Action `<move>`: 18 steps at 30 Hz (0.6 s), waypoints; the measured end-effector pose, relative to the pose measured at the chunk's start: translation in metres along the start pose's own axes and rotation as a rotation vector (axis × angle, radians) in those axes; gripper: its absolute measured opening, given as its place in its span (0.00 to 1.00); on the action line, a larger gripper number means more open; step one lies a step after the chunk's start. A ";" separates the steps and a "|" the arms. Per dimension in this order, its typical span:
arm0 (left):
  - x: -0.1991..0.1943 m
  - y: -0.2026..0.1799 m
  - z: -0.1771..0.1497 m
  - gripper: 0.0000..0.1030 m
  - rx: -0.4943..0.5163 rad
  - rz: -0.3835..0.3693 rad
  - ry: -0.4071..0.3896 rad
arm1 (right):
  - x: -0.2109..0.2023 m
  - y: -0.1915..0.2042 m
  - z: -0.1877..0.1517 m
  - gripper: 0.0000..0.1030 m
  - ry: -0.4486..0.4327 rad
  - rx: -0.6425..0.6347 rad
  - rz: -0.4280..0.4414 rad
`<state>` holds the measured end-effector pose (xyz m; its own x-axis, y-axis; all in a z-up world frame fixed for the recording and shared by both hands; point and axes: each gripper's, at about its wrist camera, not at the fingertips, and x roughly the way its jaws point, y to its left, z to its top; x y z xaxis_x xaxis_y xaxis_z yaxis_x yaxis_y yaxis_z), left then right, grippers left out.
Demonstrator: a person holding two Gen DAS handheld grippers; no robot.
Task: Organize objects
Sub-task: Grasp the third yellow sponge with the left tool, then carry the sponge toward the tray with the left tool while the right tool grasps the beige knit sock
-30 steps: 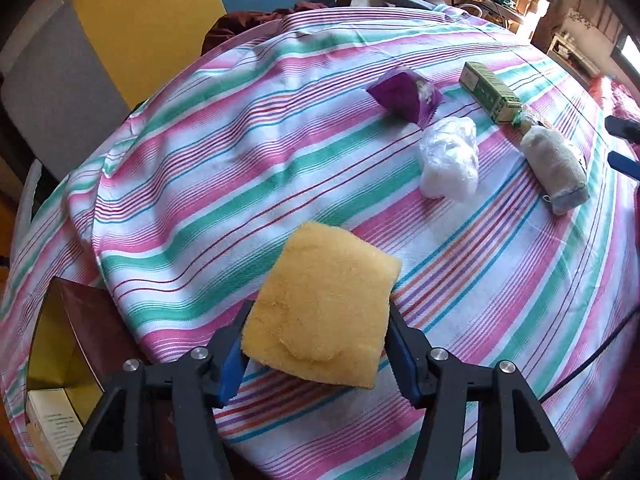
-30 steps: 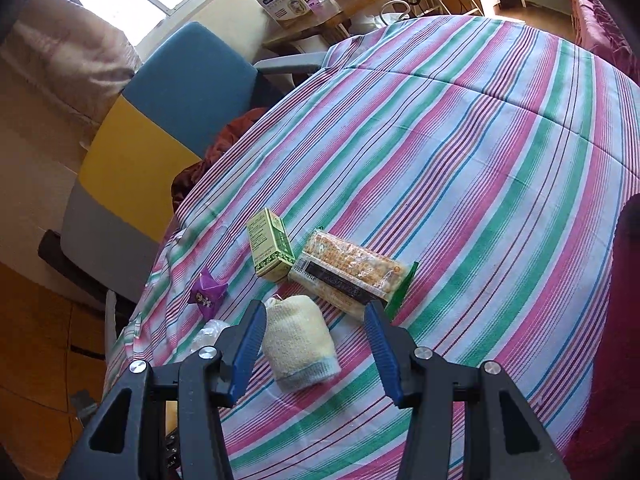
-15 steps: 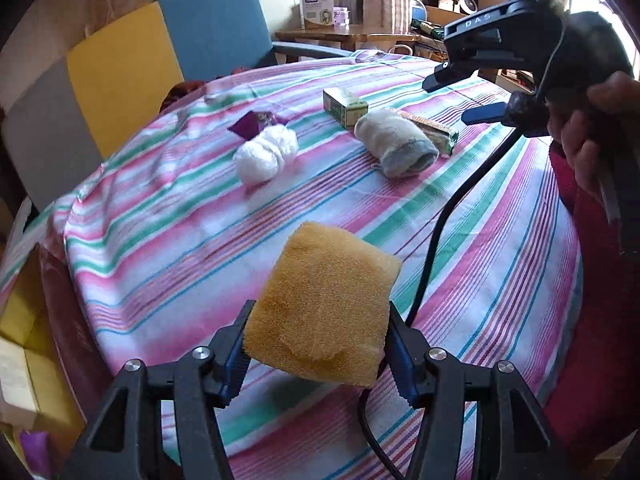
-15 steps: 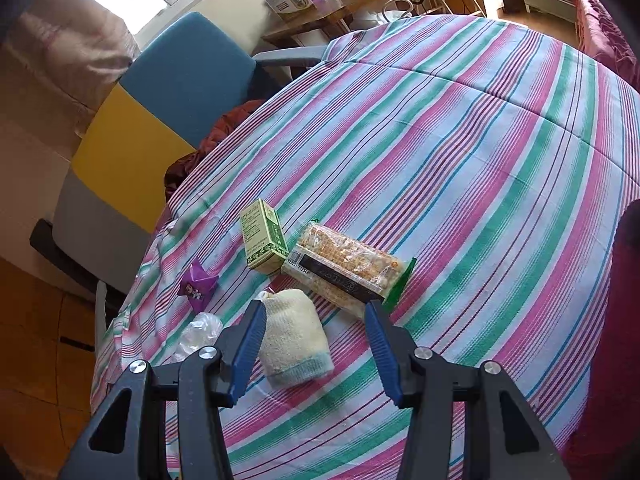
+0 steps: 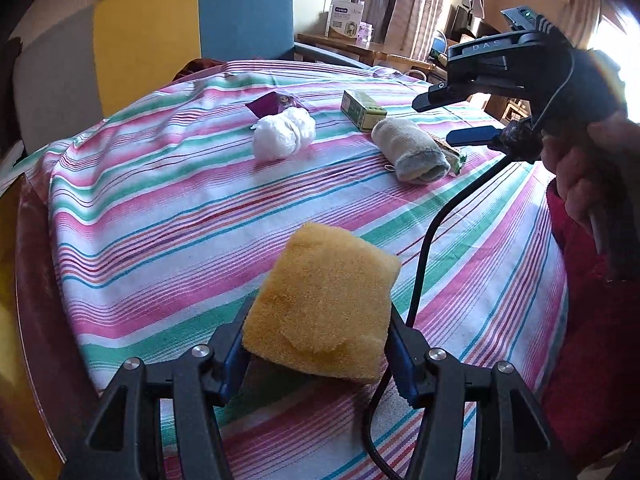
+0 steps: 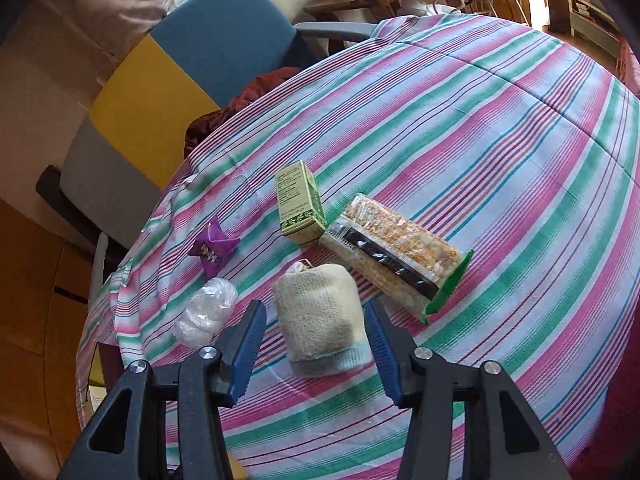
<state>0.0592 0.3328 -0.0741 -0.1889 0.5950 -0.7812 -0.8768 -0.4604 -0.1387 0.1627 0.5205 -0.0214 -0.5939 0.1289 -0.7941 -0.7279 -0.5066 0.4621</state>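
My left gripper (image 5: 319,320) is shut on a yellow sponge (image 5: 324,296), holding it above the near part of the striped tablecloth (image 5: 168,216). Farther back lie a balled clear plastic bag (image 5: 284,134), a purple packet (image 5: 272,104), a green box (image 5: 362,110) and a rolled cream cloth (image 5: 412,152). My right gripper (image 5: 452,116), held by a hand (image 5: 580,168), hovers open above the rolled cloth. In the right wrist view the right gripper (image 6: 314,320) frames the rolled cloth (image 6: 320,312) without touching it. A snack pack (image 6: 396,260) lies beside the green box (image 6: 298,204).
A chair (image 5: 192,28) with blue, yellow and grey panels stands behind the table. A black cable (image 5: 432,240) hangs from the right gripper across the cloth. The purple packet (image 6: 214,250) and plastic bag (image 6: 206,312) sit near the table's left edge. Red fabric (image 5: 592,300) lies at the right.
The left wrist view swung across the table with the sponge still gripped, and the right gripper and hand came into view. The right gripper shifted slightly, centring on the rolled cloth.
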 end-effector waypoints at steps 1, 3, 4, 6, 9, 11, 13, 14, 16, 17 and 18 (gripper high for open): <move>0.000 0.001 0.000 0.58 -0.004 -0.004 -0.003 | 0.000 0.002 0.000 0.51 -0.007 -0.010 0.004; -0.001 0.002 -0.001 0.58 -0.007 -0.010 -0.007 | 0.002 0.008 0.001 0.68 -0.018 -0.039 -0.014; 0.000 0.002 -0.001 0.58 -0.008 -0.012 -0.010 | 0.005 0.010 0.001 0.71 -0.016 -0.049 -0.026; -0.001 0.004 -0.002 0.58 -0.014 -0.019 -0.013 | 0.011 0.013 0.001 0.72 -0.002 -0.067 -0.045; -0.002 0.005 -0.003 0.58 -0.022 -0.023 -0.014 | 0.020 0.016 0.001 0.72 0.019 -0.097 -0.101; -0.003 0.006 -0.004 0.58 -0.023 -0.023 -0.011 | 0.028 0.017 0.001 0.72 0.034 -0.115 -0.127; -0.004 0.007 -0.006 0.58 -0.019 -0.024 -0.014 | 0.036 0.019 0.001 0.72 0.055 -0.137 -0.154; -0.004 0.007 -0.006 0.58 -0.018 -0.024 -0.017 | 0.040 0.020 0.001 0.72 0.065 -0.148 -0.168; -0.007 0.007 -0.009 0.58 -0.023 -0.019 -0.019 | 0.049 0.022 -0.002 0.64 0.092 -0.189 -0.216; -0.009 0.007 -0.009 0.58 -0.030 -0.016 -0.020 | 0.054 0.022 -0.004 0.51 0.114 -0.208 -0.226; -0.010 0.007 -0.009 0.58 -0.034 -0.015 -0.021 | 0.057 0.024 -0.005 0.51 0.125 -0.219 -0.226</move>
<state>0.0593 0.3175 -0.0729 -0.1853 0.6152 -0.7662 -0.8639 -0.4736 -0.1713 0.1130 0.5111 -0.0575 -0.3692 0.1604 -0.9154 -0.7373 -0.6502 0.1834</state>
